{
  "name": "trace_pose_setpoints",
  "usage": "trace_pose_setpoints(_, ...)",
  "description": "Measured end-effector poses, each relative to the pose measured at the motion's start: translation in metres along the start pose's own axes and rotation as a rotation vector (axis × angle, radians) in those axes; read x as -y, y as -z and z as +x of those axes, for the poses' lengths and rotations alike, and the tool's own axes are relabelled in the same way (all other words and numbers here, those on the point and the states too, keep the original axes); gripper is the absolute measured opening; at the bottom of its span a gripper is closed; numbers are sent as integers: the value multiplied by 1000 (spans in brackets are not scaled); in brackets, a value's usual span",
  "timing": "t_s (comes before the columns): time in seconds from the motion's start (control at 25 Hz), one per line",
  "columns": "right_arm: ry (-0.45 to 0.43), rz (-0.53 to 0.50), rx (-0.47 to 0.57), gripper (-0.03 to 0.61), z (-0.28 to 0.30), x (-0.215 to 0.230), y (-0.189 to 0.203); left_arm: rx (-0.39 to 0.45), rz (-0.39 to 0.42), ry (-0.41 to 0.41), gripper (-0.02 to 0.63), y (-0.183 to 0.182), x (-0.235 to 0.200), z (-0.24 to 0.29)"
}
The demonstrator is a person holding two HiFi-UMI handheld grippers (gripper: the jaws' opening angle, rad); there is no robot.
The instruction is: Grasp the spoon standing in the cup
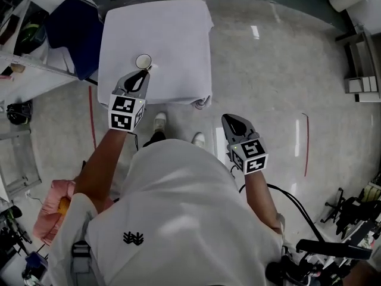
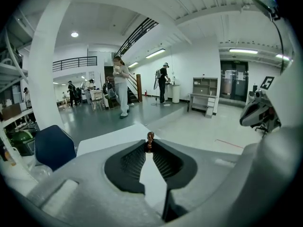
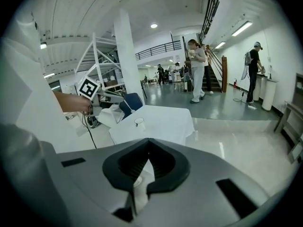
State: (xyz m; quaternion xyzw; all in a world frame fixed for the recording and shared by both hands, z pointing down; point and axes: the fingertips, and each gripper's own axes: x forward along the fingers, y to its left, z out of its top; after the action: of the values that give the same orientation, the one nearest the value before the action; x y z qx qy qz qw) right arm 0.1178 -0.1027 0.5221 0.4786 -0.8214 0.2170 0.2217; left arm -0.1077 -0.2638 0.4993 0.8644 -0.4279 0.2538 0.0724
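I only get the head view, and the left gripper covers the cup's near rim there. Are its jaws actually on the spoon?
Observer: Yes. In the left gripper view the left gripper is closed on the spoon, whose brown knobbed end shows just past the tips.
Operator: Anything in the right gripper?
Observer: No. The right gripper has its jaws together with nothing between them.
Operator: Anyone close to the table?
Observer: The people in view stand well beyond it, by the staircase.
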Motion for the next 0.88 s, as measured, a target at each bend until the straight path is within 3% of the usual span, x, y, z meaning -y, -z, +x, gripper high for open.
trace_pose_setpoints(0.4,-103,-56,-10,9,-7,12,14,12,-71,33,54,-22,68,-47)
trace_pose_setpoints(0.88,-154,-107,-25,9,-20,14,30,17,-77,96,54,-28,139,-79)
